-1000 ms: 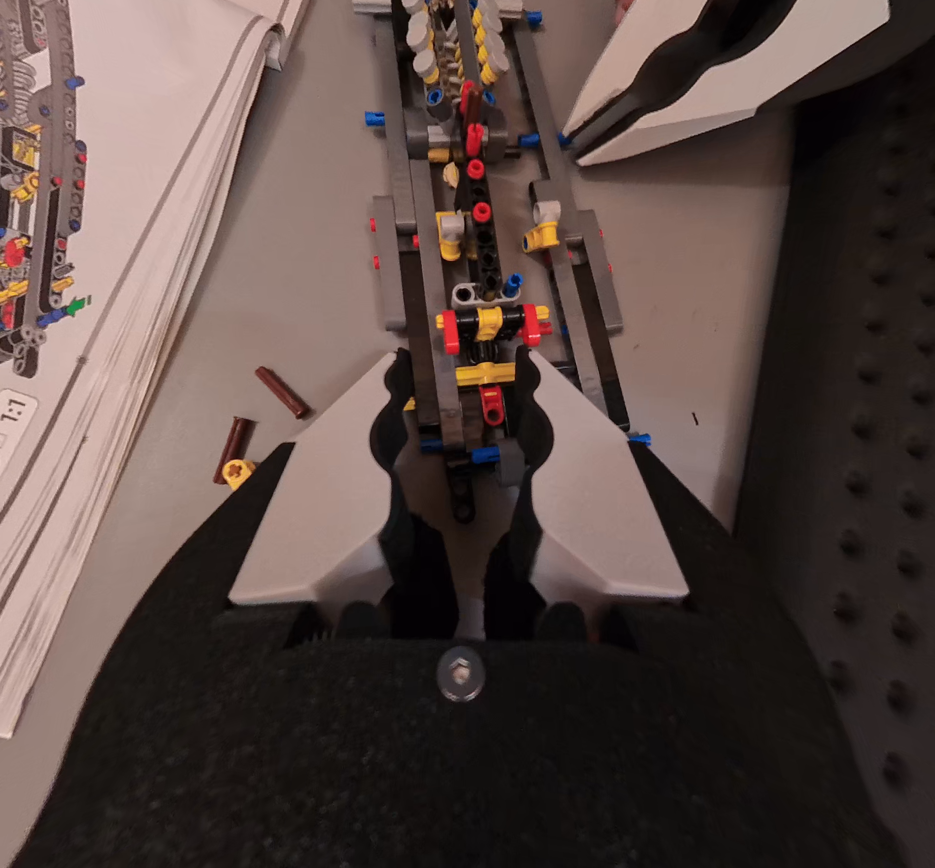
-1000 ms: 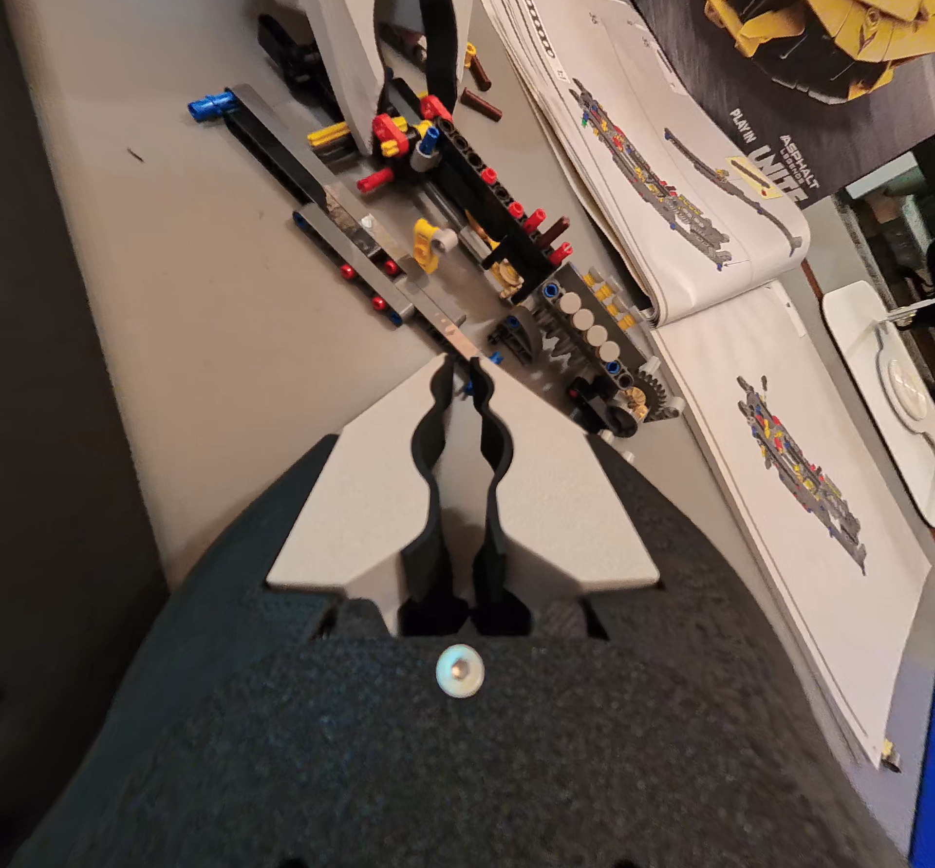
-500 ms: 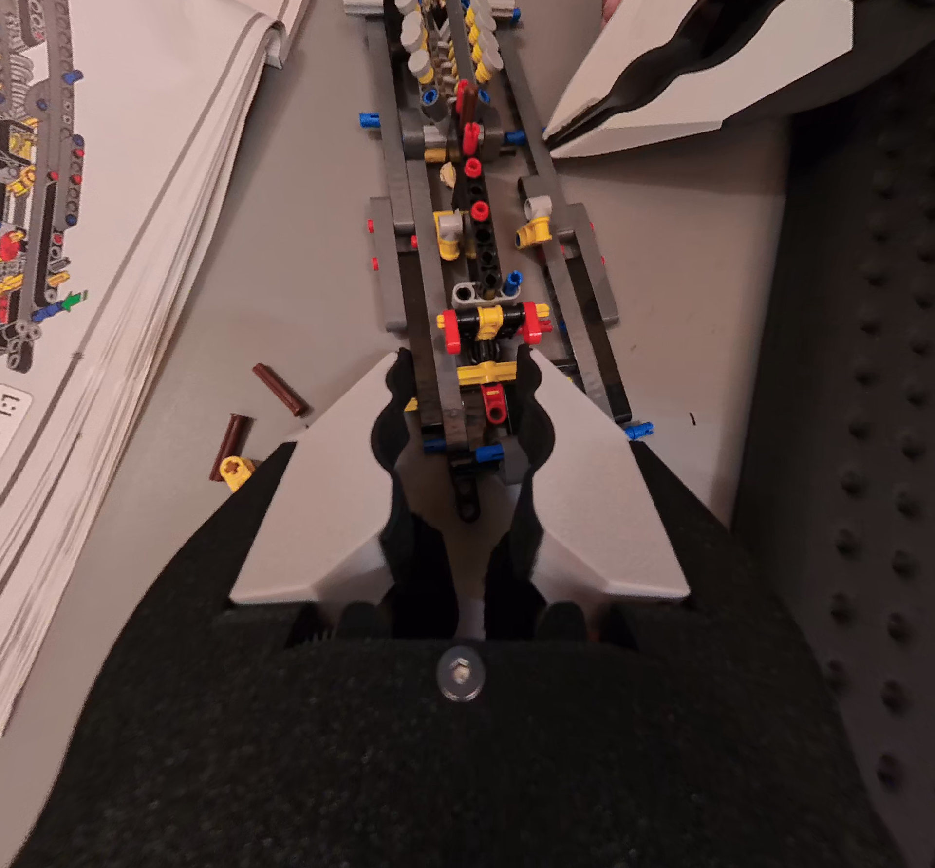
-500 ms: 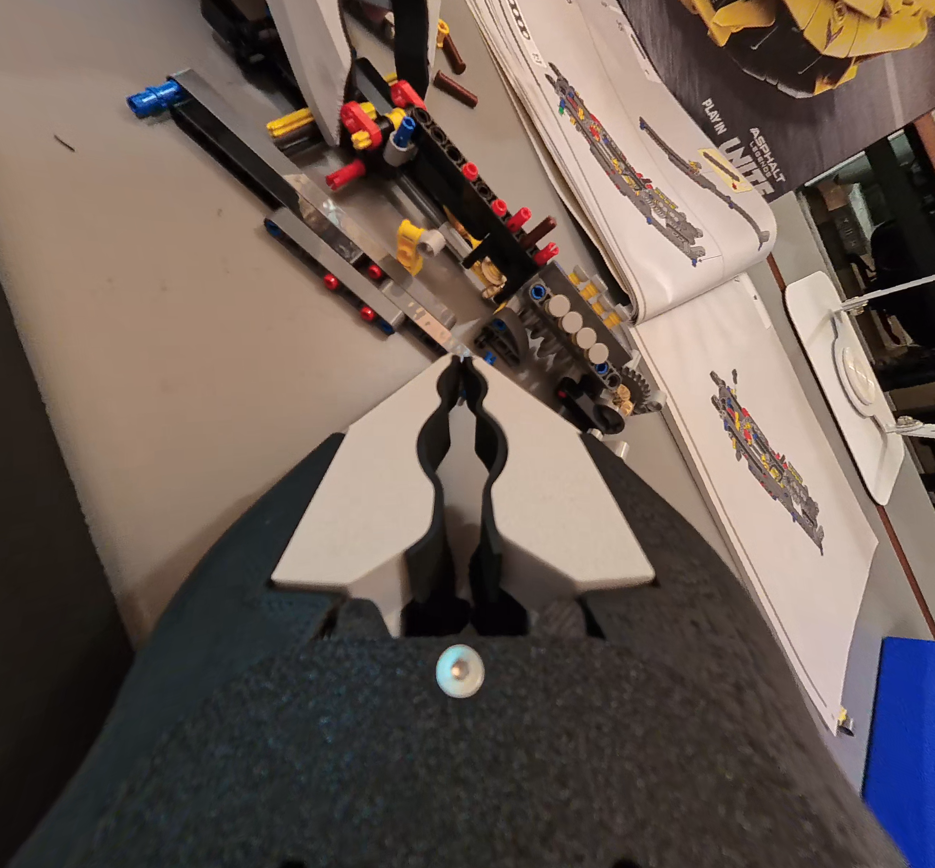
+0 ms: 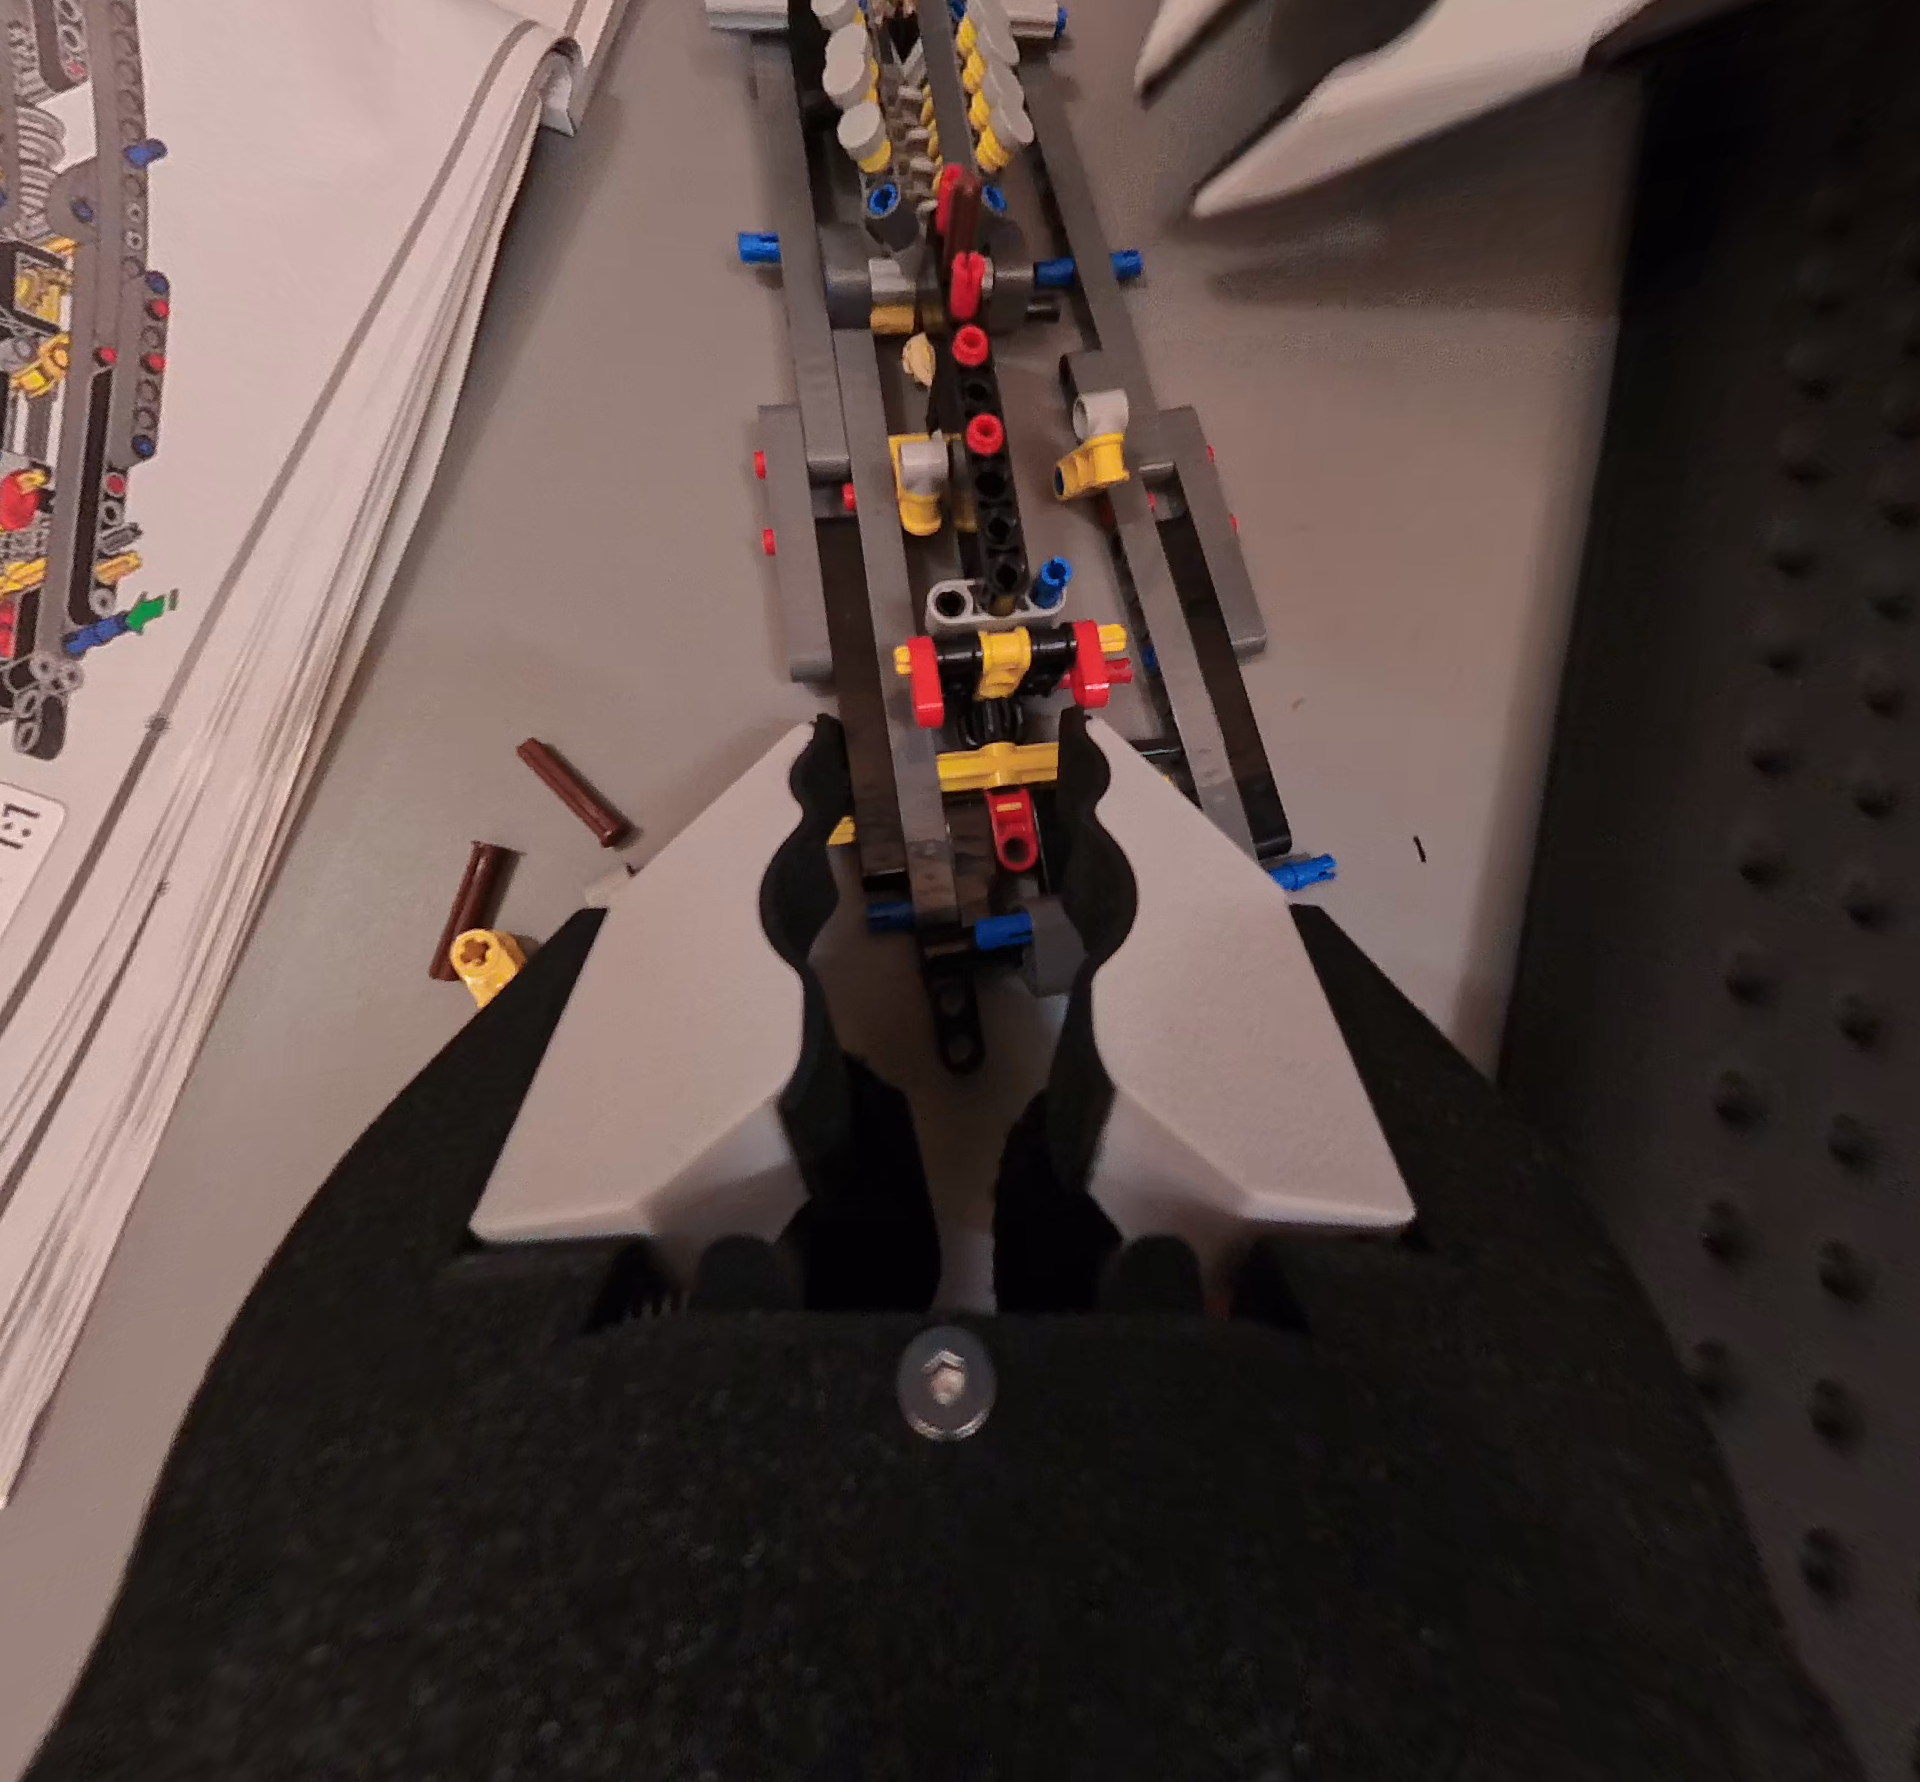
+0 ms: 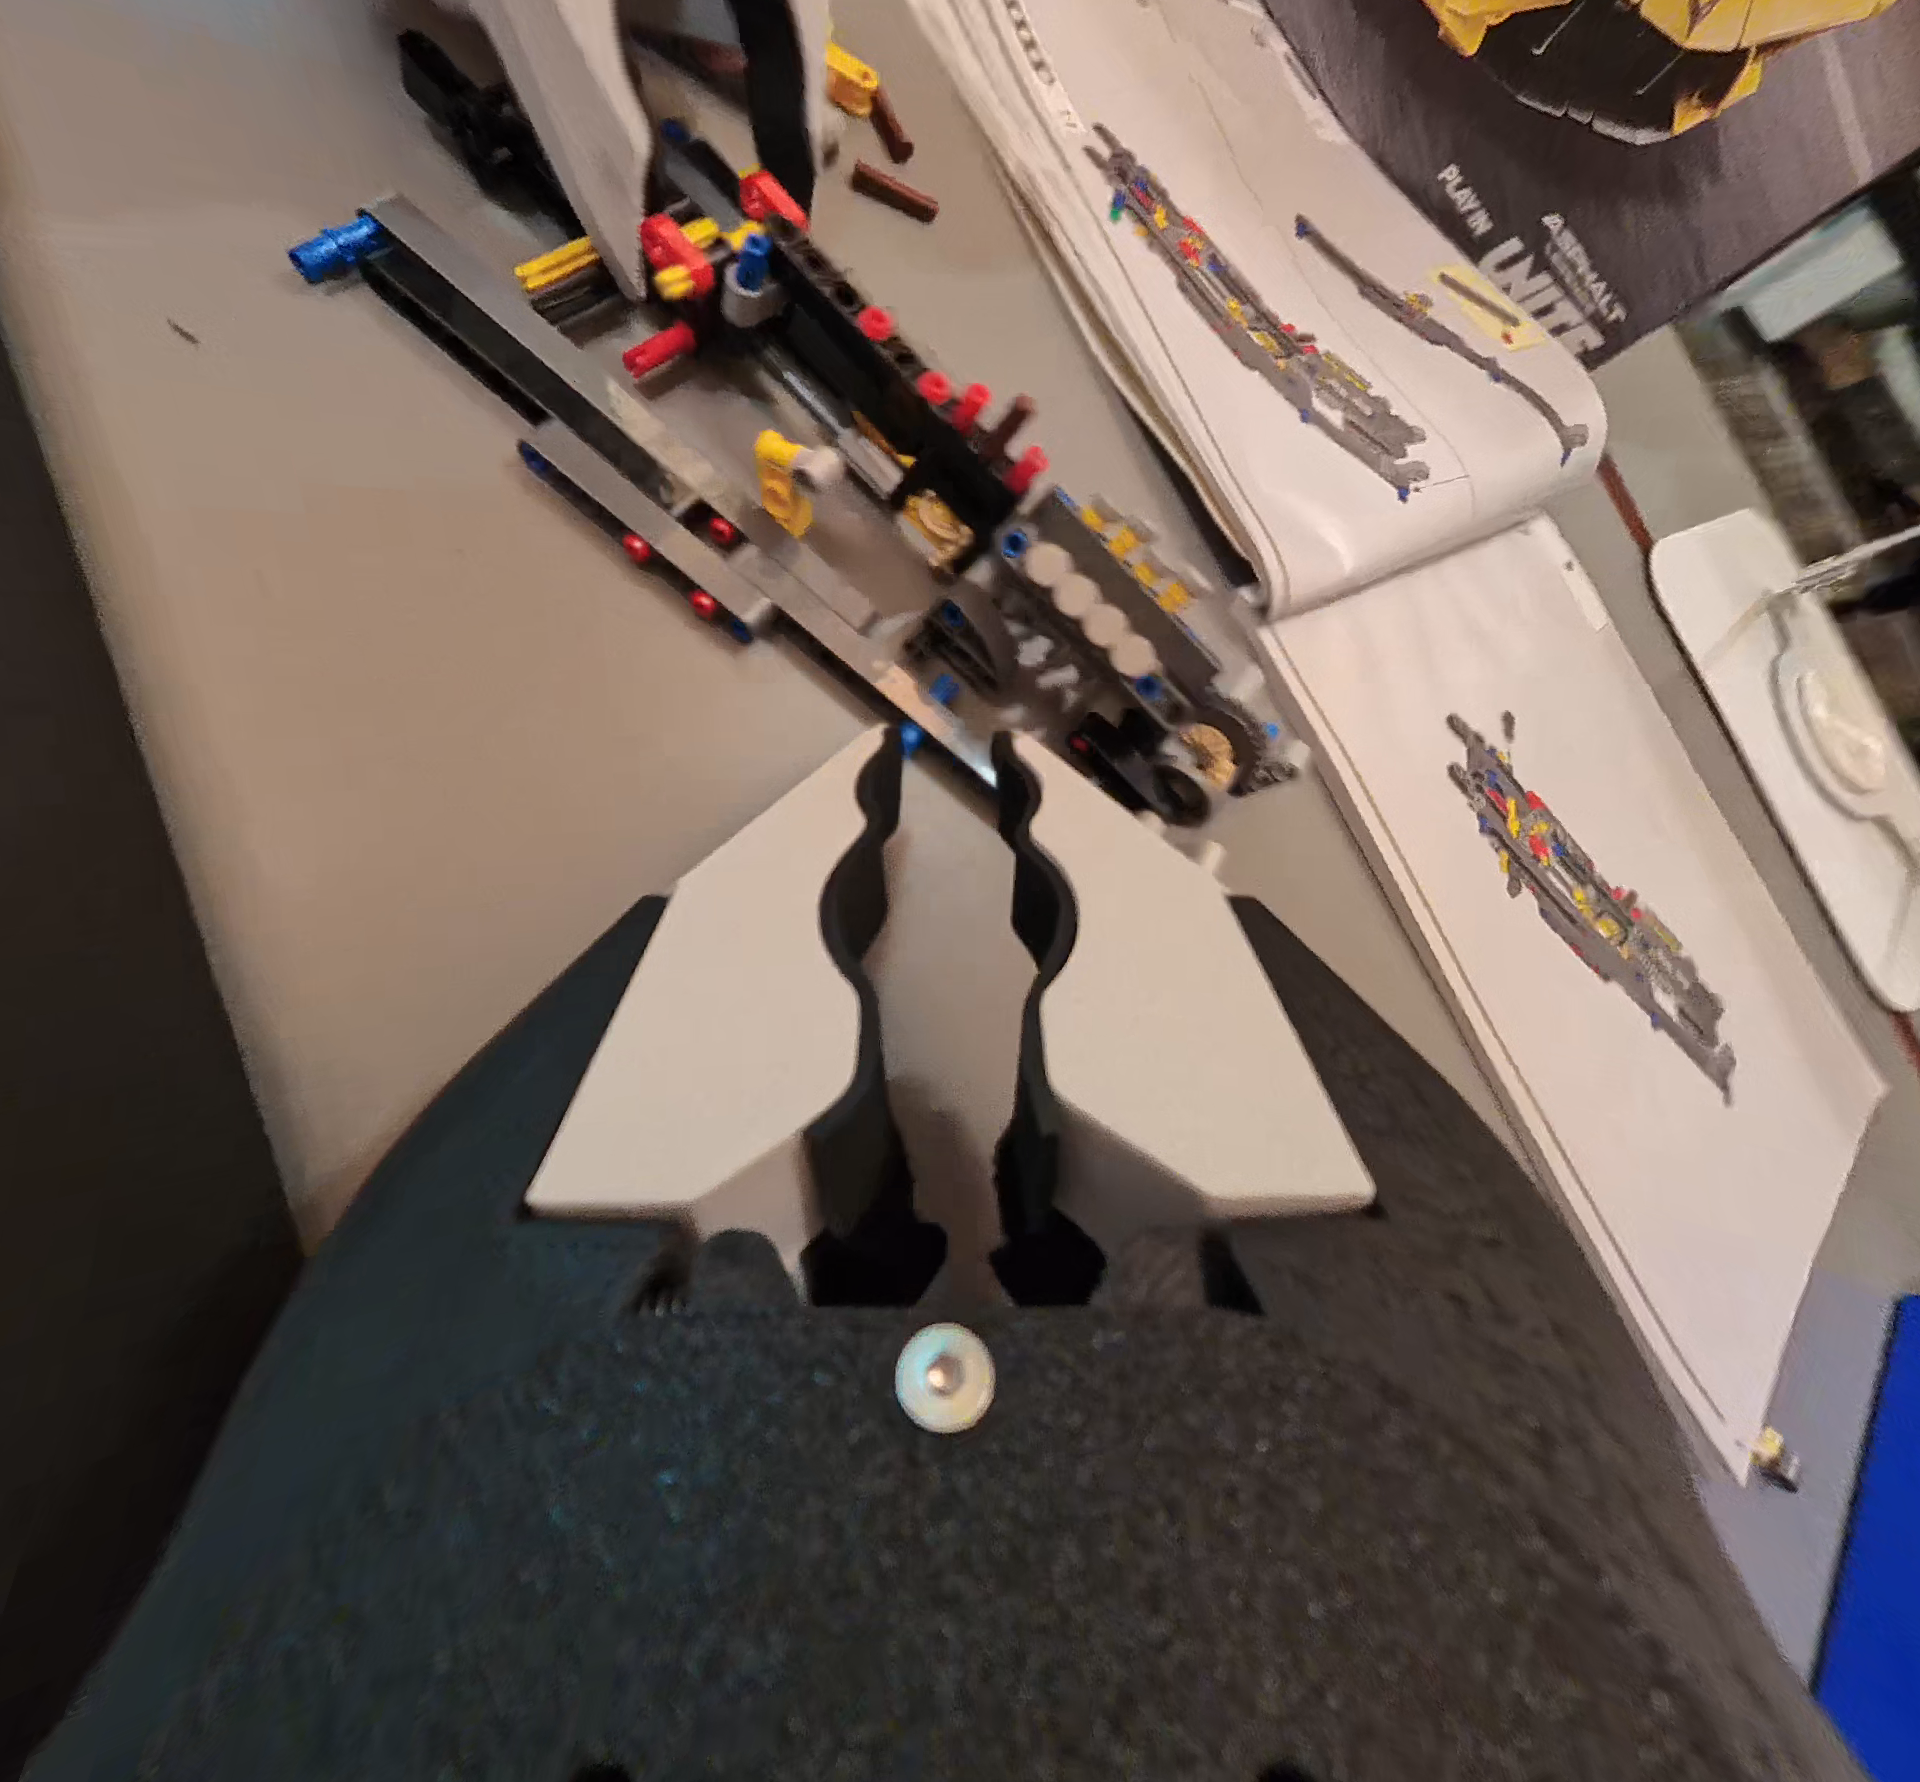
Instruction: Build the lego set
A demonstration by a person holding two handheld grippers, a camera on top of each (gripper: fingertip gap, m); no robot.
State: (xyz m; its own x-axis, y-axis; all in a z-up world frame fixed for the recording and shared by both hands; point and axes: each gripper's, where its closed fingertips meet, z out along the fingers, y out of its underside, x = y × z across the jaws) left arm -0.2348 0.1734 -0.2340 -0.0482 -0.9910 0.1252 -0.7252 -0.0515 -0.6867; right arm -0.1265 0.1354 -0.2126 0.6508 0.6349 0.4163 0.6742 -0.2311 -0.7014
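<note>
The long grey and black lego chassis (image 5: 966,444) with red, yellow and blue pins lies on the grey table. My left gripper (image 5: 951,745) is shut on its near end, across the yellow and red parts. It also shows at the top of the right wrist view (image 6: 712,226), clamped on the same end of the chassis (image 6: 831,444). My right gripper (image 6: 943,750) is open and empty. Its fingertips (image 6: 883,745) sit at the side beam near the engine end. In the left wrist view it (image 5: 1169,143) is blurred at the upper right, beside the chassis.
The open instruction booklet (image 5: 260,330) lies left of the chassis (image 6: 1299,278). Two brown axles (image 5: 571,792) and a yellow connector (image 5: 483,958) lie by my left gripper. The set's box (image 6: 1558,18) stands behind. A dark studded mat (image 5: 1766,797) borders the table's right edge. My right fingertips sit around 12 cm from my left ones. The yellow connector (image 5: 483,958) is about 7 cm from my left fingertips and 20 cm from my right.
My right gripper has gone from shut to open beside the chassis's engine end and shifted slightly. My left gripper keeps its hold on the chassis.
</note>
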